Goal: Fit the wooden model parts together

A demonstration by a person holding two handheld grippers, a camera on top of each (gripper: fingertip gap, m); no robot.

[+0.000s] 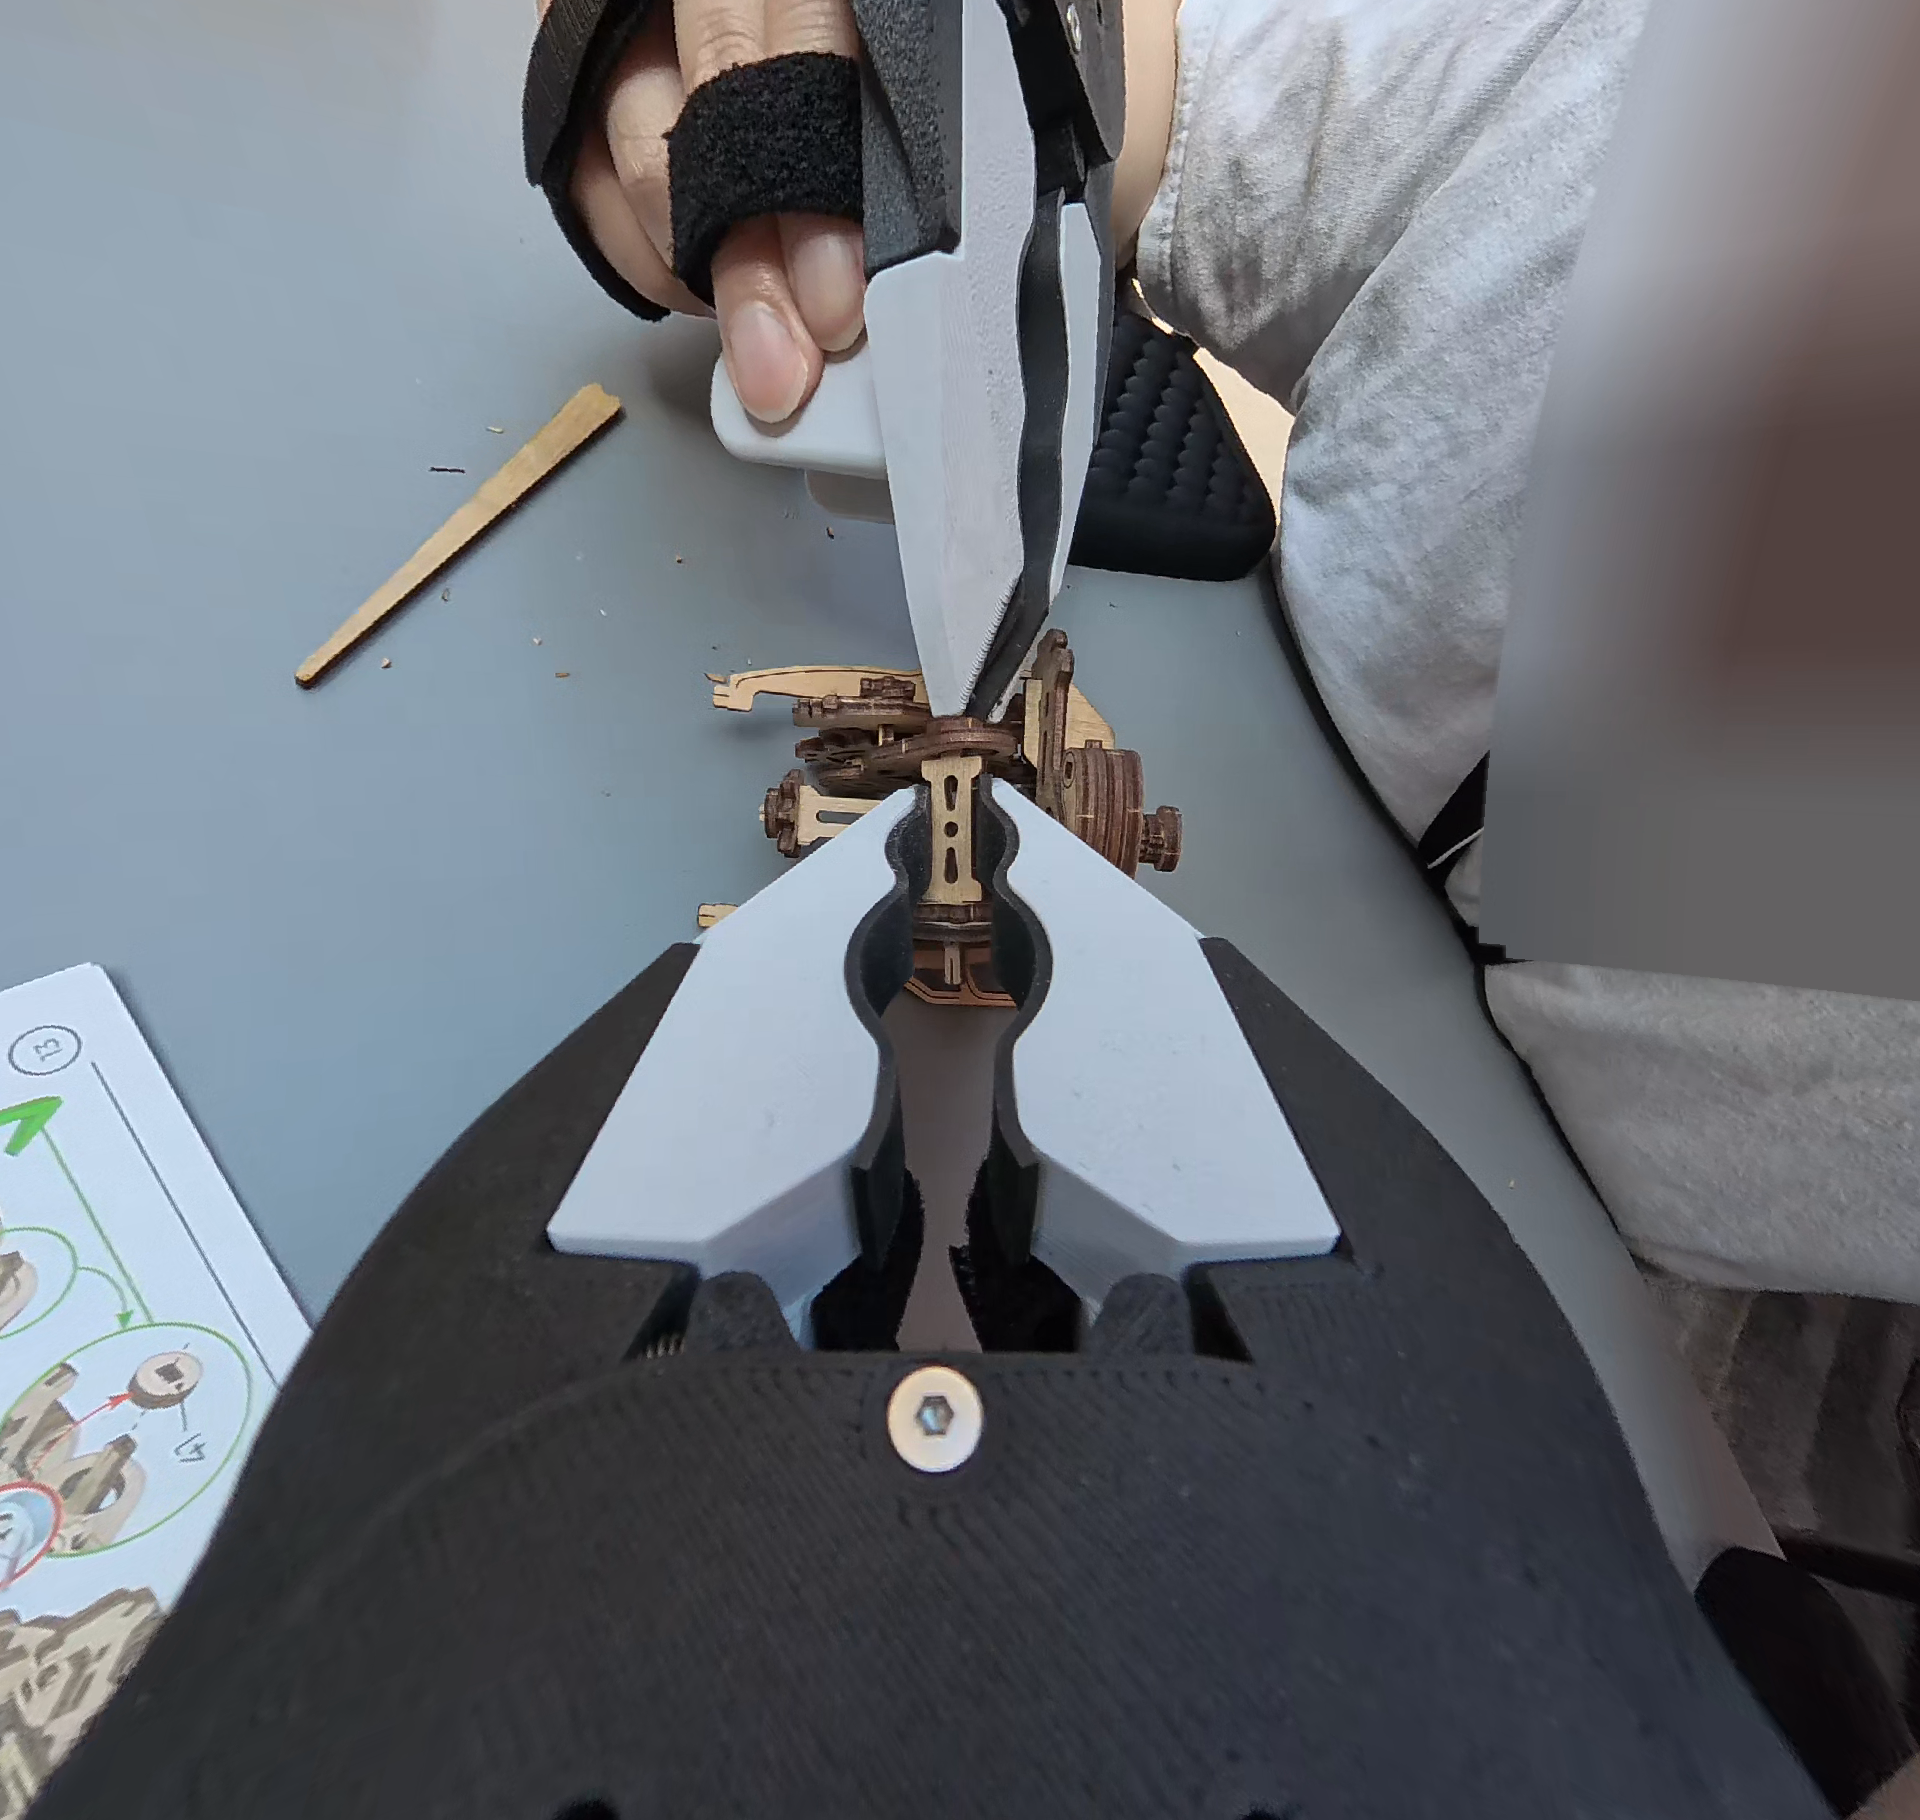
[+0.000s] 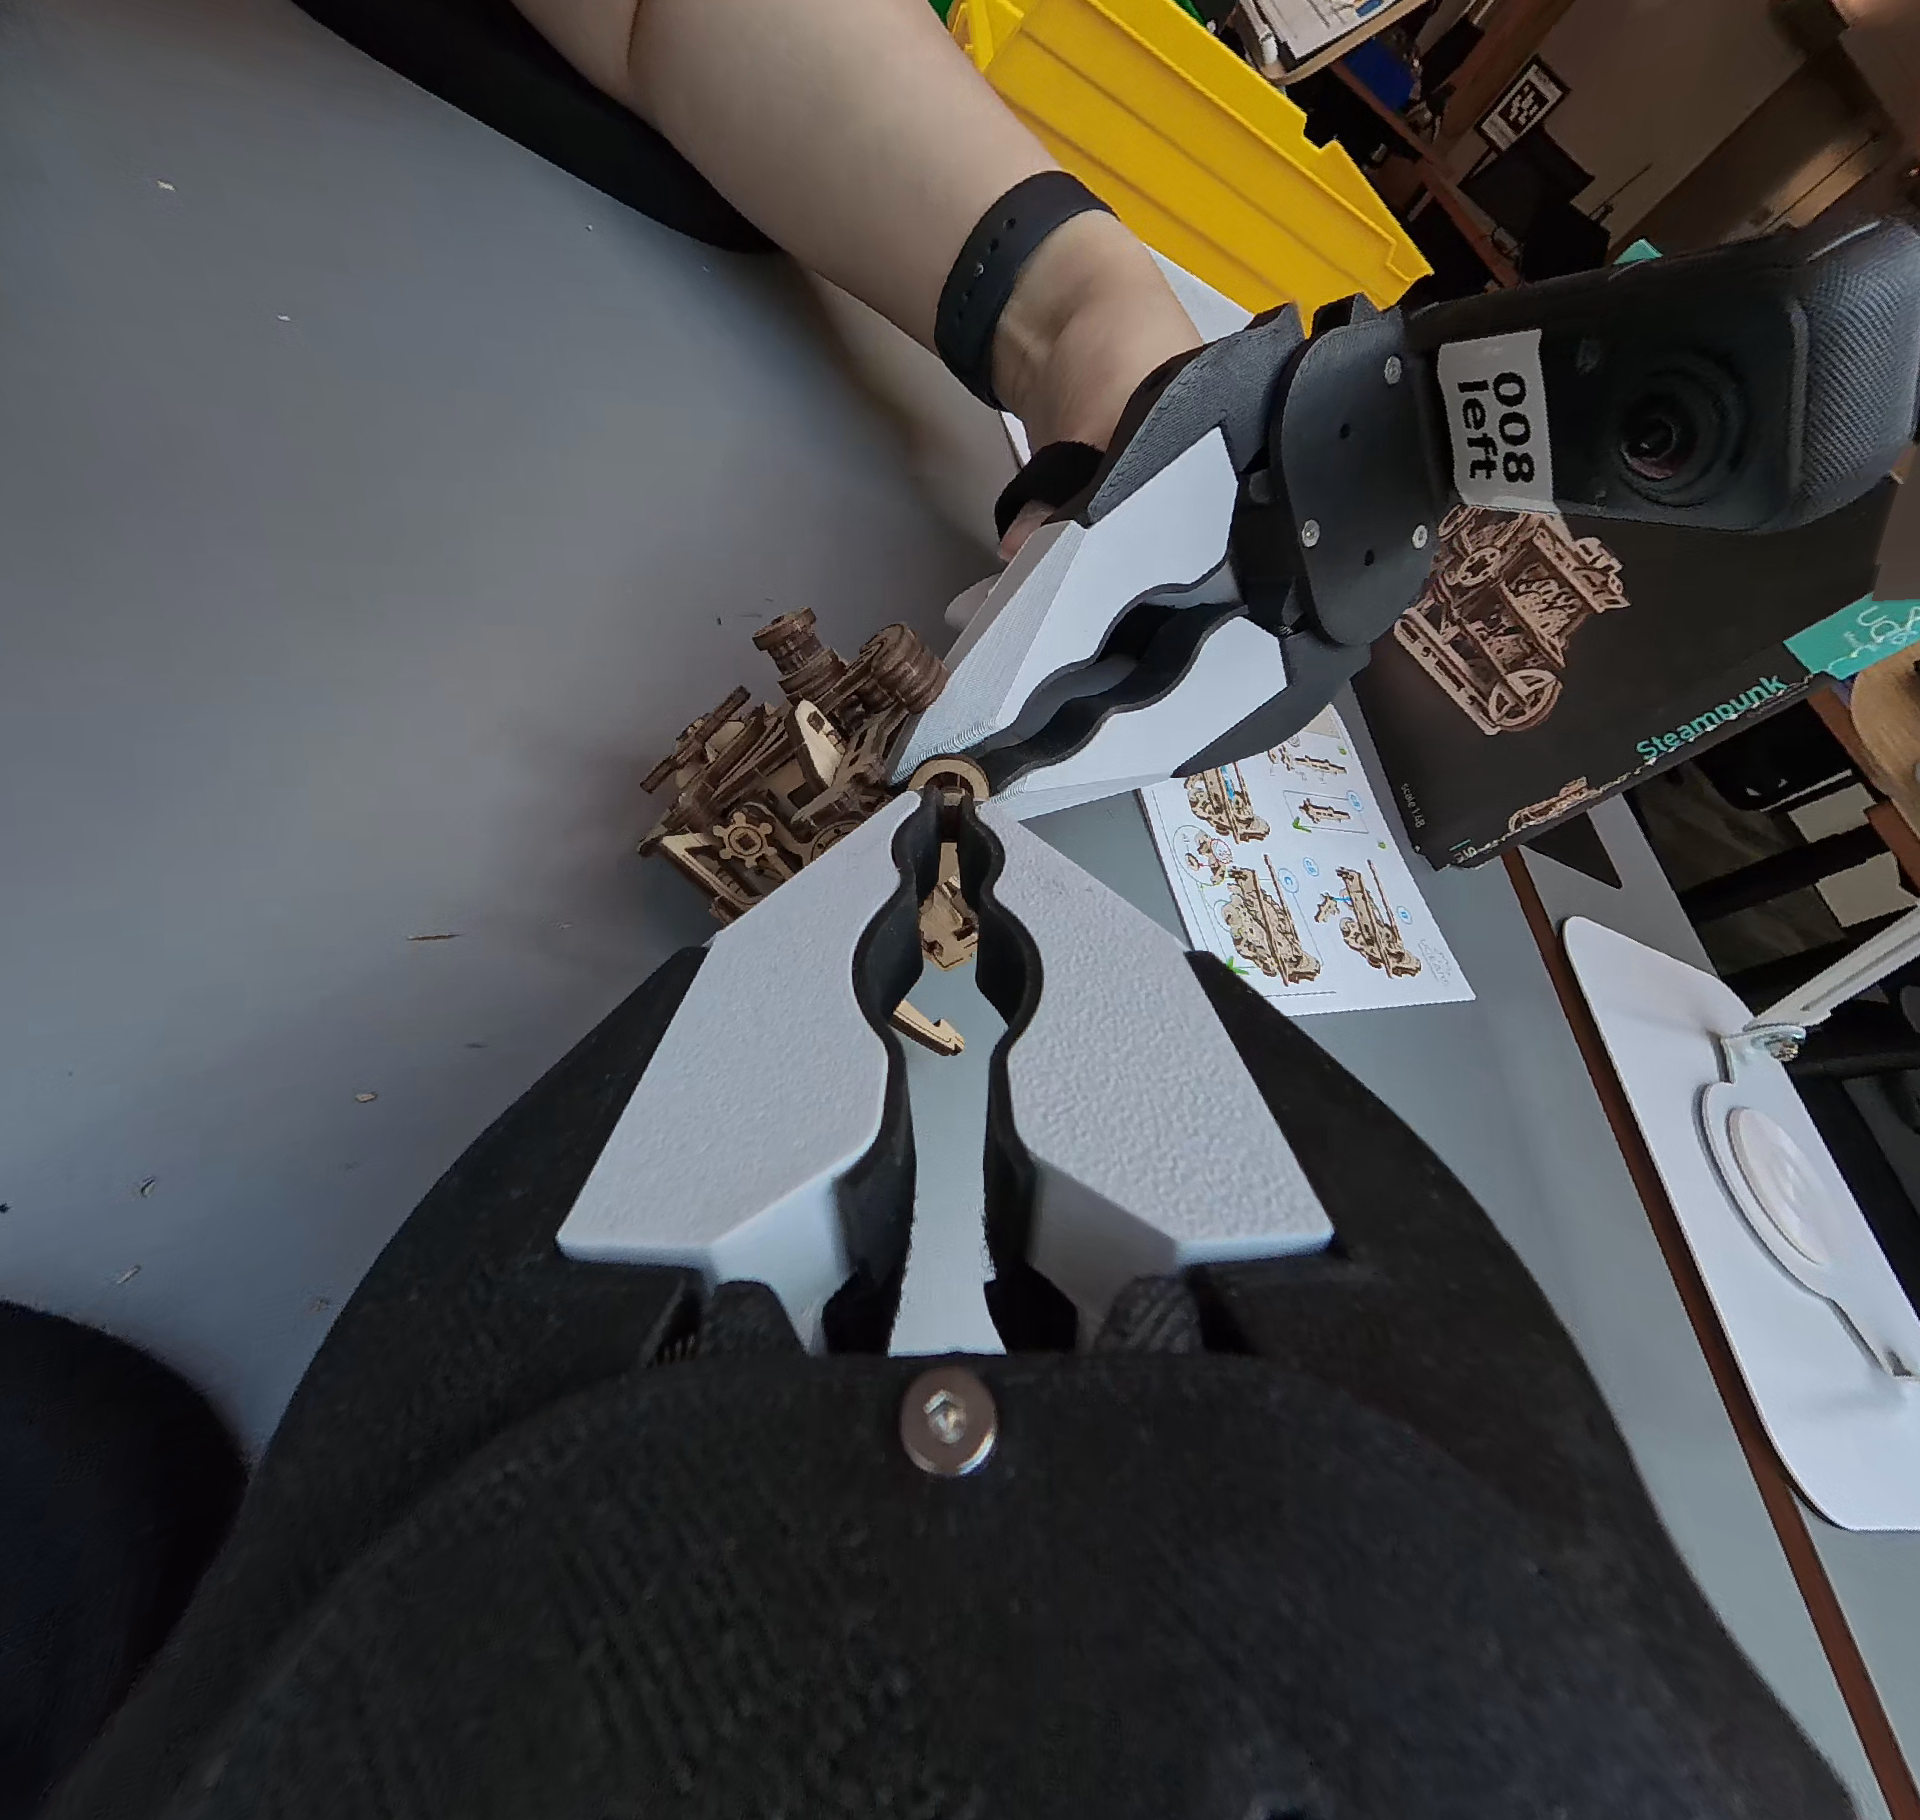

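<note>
Left gripper [image 1: 954,796] pinches axle piece [image 1: 954,840], seemingly.

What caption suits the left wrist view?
Left tongs clamp a wooden axle while right tongs pinch its round cap.

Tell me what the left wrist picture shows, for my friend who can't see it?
The left gripper pinches a small wooden axle piece, while the right gripper grips the round disc on its end. The wooden model sits behind on a grey table.
</note>
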